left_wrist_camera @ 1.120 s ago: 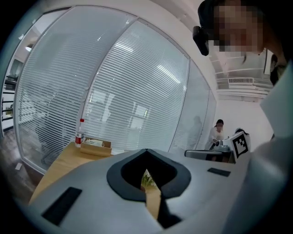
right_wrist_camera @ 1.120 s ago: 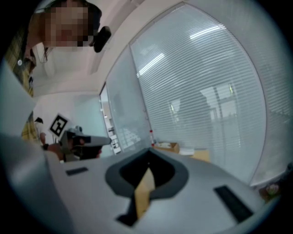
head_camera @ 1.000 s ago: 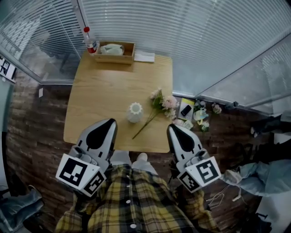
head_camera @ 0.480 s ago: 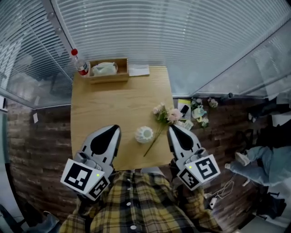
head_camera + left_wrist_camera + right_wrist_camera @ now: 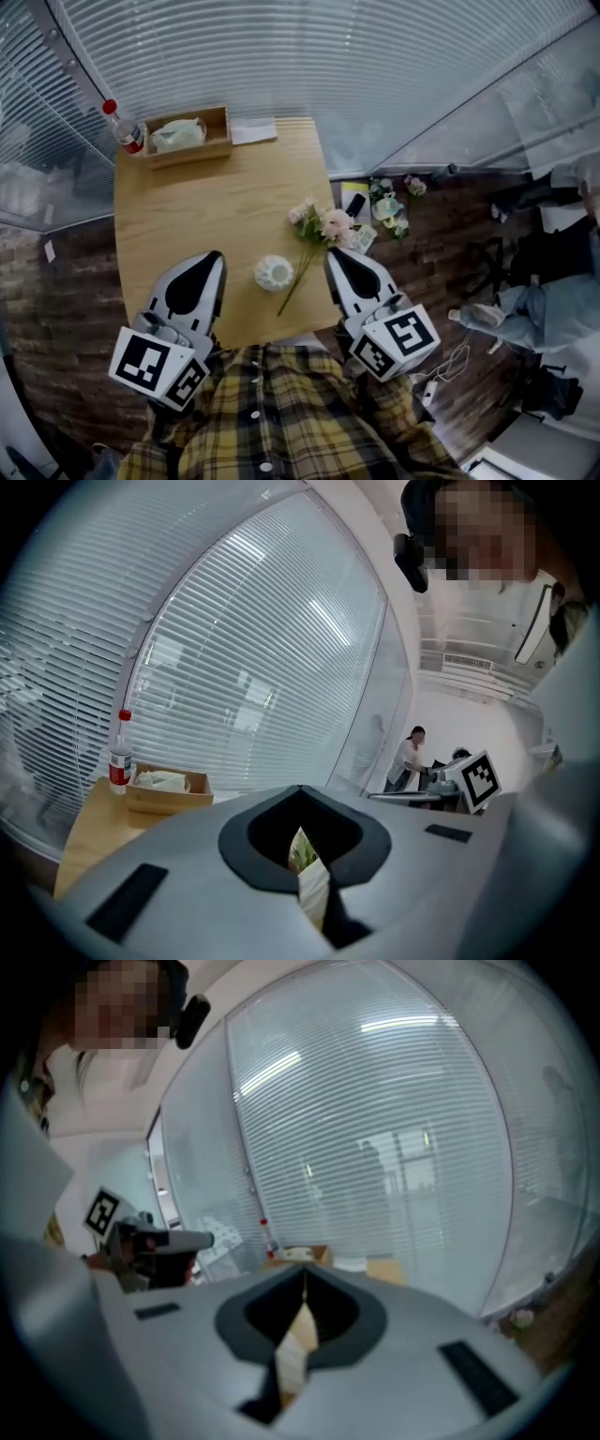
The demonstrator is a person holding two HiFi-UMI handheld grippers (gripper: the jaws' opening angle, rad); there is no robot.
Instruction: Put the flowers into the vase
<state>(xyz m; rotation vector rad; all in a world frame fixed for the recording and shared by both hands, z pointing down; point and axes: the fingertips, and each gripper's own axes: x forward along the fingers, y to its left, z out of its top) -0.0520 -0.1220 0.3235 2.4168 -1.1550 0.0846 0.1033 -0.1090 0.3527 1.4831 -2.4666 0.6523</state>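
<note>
A small white ribbed vase [image 5: 275,272] stands near the front edge of the wooden table [image 5: 206,202]. Just to its right lies a bunch of pink and white flowers [image 5: 322,225], its green stem slanting down towards the table edge. My left gripper [image 5: 214,256] is to the left of the vase and my right gripper [image 5: 332,251] to its right, close beside the stem. Both are shut and hold nothing. In the left gripper view the left gripper [image 5: 301,788] shows jaws that meet at the tip, and the right gripper [image 5: 305,1269] looks the same in its own view.
At the table's far edge stand a red-capped bottle [image 5: 125,131], a wooden box [image 5: 186,137] and a white paper [image 5: 253,132]. More flowers and small items [image 5: 380,202] lie on the floor right of the table. Window blinds close off the far side.
Both grippers have moved forward over the table's front edge and now flank the vase. The head view has swung, so the table sits further left in it.
</note>
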